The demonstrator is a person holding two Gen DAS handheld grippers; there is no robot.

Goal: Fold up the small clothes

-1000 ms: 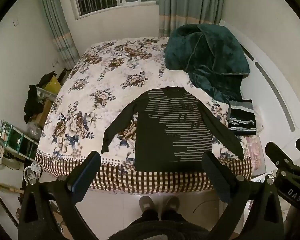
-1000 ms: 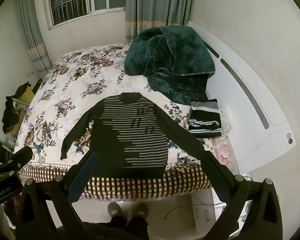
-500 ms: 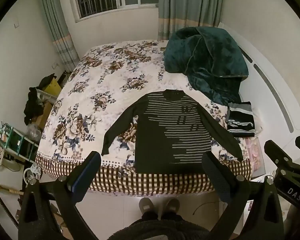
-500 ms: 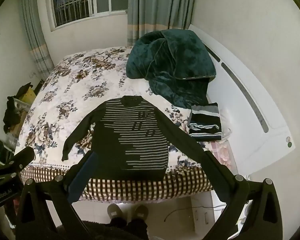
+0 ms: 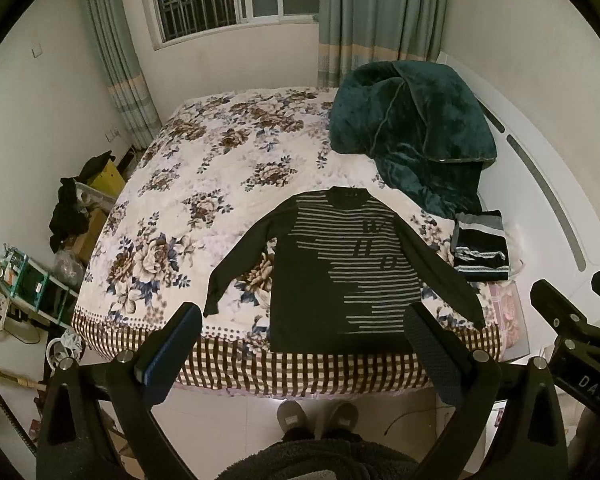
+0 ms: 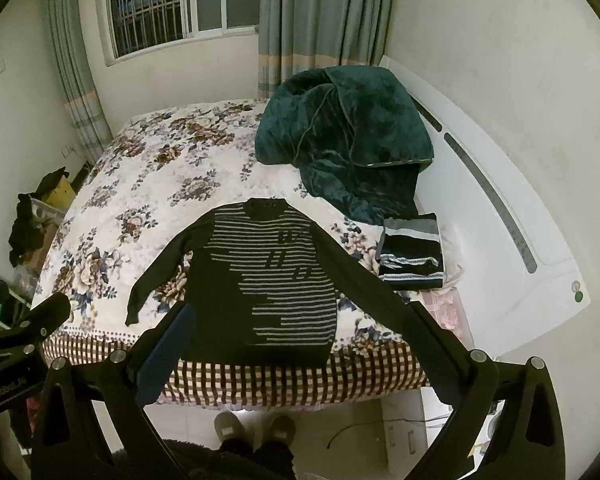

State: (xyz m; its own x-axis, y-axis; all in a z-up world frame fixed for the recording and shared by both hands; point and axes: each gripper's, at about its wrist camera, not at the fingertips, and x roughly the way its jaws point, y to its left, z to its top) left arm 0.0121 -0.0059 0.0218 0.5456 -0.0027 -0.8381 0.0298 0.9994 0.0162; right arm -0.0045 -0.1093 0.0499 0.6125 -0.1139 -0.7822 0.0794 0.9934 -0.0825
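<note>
Left wrist view: I see striped sweater [image 5: 340, 272] flat on bed [image 5: 204, 184], my left gripper [image 5: 304, 344] and right gripper [image 6: 296, 340] both spread apart, holding nothing

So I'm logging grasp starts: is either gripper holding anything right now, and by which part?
Nothing is held. The left gripper and right gripper are both open and empty, above the bed's edge; the striped sweater lies flat and untouched.

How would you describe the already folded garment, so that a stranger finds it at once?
On the floral bed, look at the headboard side, just below the heaped dark green blanket. There the folded garment sits as a small compact stack, dark with pale bands, unlike the striped sweater beside it, which lies spread flat.
</note>
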